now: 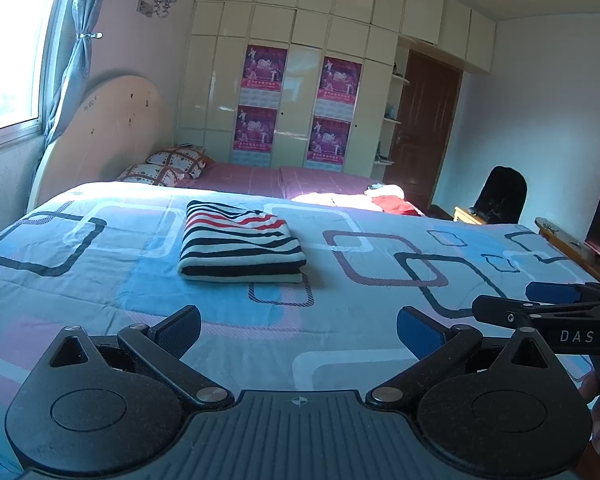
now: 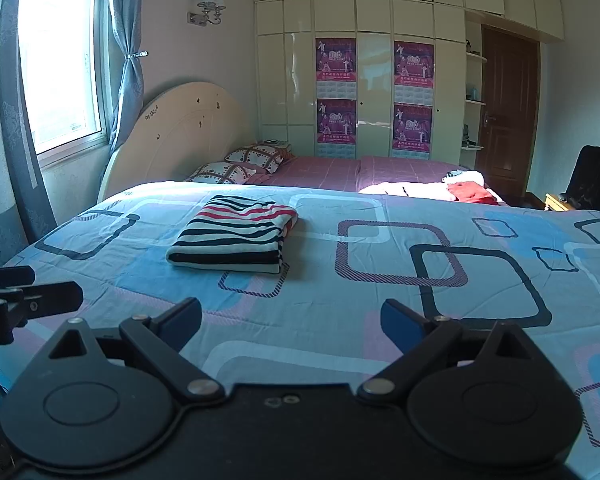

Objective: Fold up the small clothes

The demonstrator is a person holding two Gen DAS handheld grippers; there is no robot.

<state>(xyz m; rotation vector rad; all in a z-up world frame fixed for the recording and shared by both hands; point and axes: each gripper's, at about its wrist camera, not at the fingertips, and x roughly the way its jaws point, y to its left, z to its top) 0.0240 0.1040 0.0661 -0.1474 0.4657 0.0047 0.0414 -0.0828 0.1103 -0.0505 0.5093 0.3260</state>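
Observation:
A striped garment (image 1: 240, 244), black, white and red, lies folded into a neat rectangle on the blue patterned bedspread (image 1: 380, 320); it also shows in the right wrist view (image 2: 232, 236). My left gripper (image 1: 298, 328) is open and empty, held above the bedspread well short of the garment. My right gripper (image 2: 291, 322) is open and empty too, to the right of the garment and nearer than it. The right gripper also shows at the right edge of the left wrist view (image 1: 540, 300). The left gripper shows at the left edge of the right wrist view (image 2: 20, 296).
A small pile of white and red clothes (image 1: 380, 200) lies at the far side of the bed in sunlight. Patterned pillows (image 1: 172, 166) lie by the headboard. A black chair (image 1: 500, 196), a wooden door (image 1: 424, 128) and a wardrobe (image 1: 300, 80) stand beyond.

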